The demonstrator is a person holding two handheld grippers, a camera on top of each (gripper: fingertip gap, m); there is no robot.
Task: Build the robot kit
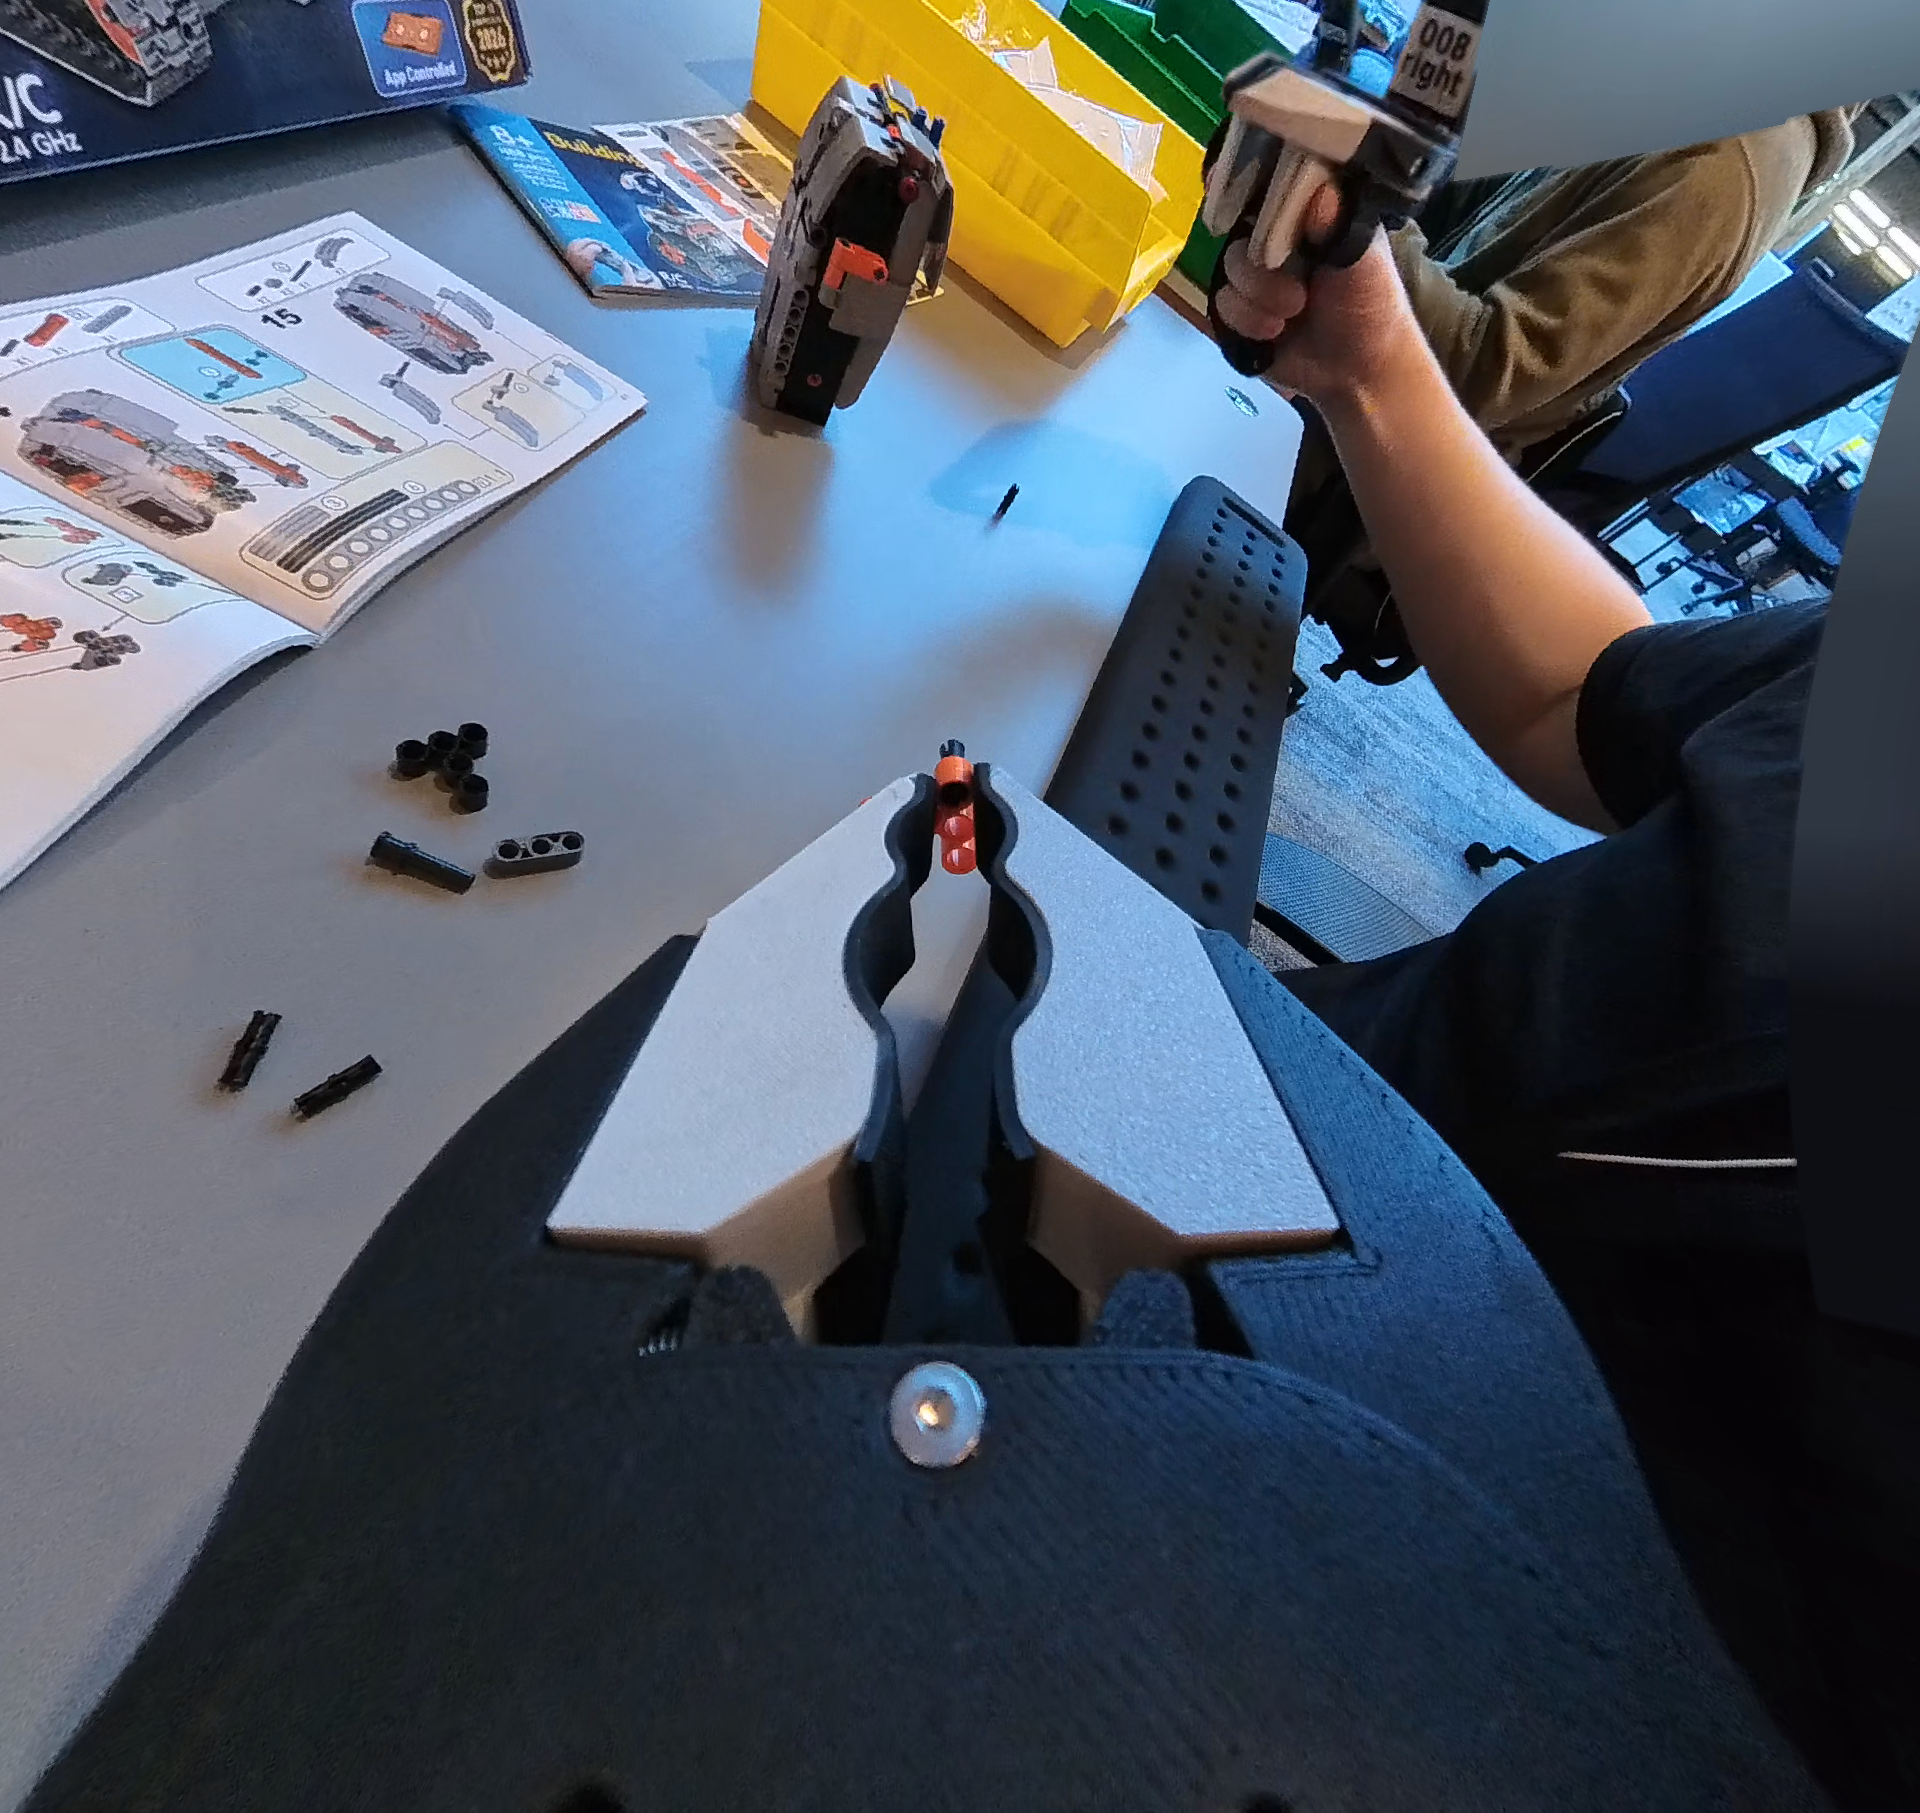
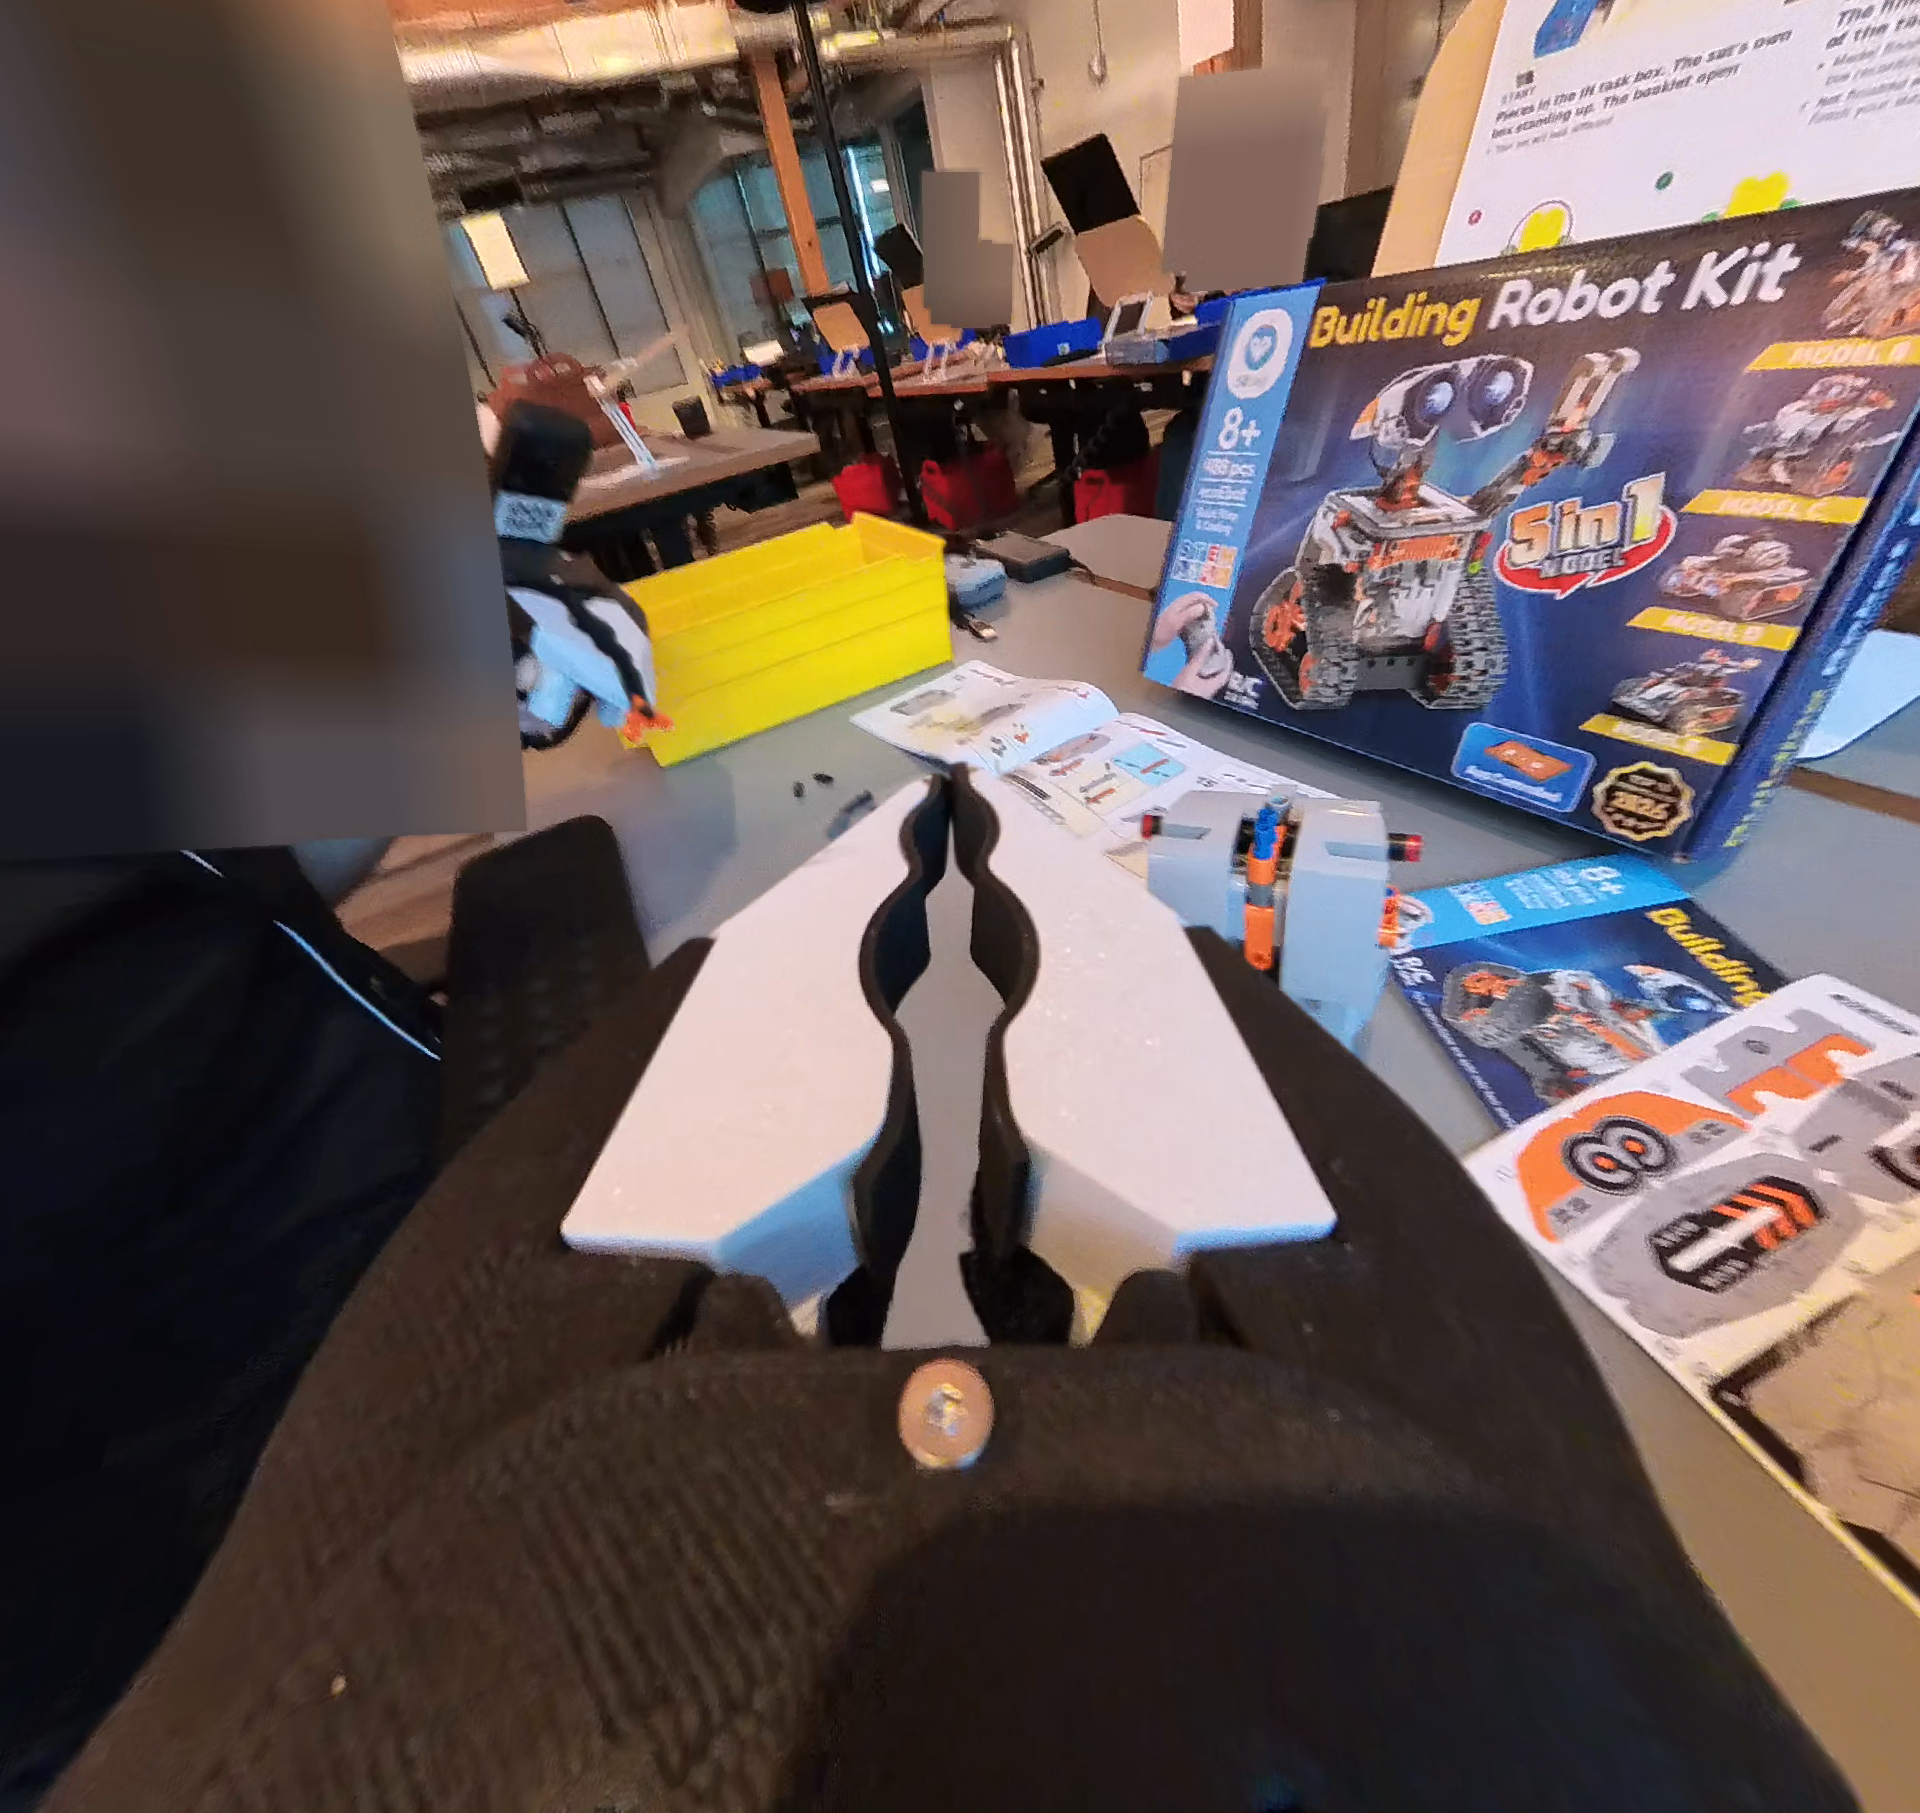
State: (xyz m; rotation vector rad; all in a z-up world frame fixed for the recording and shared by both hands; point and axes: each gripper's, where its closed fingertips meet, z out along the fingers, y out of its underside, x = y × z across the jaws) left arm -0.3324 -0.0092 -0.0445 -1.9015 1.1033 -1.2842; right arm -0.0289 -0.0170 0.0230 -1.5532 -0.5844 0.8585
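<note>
Matt grey table [image 1: 727,620], glossy yellow plastic bin [image 1: 966,101], paper booklet [image 1: 260,433].

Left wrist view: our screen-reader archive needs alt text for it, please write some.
The left gripper is shut on a small orange plastic pin piece above a grey table. Loose black connector pieces and an open paper instruction booklet lie to its left; a grey brick-built model stands before a yellow plastic bin.

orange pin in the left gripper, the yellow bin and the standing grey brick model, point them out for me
orange pin [image 1: 953,818], left wrist view, on its orange shaft between the gripper fingers.
yellow bin [image 2: 800,636], right wrist view, on its long side wall.
grey brick model [image 1: 847,257], left wrist view, on its grey and black side.
</note>
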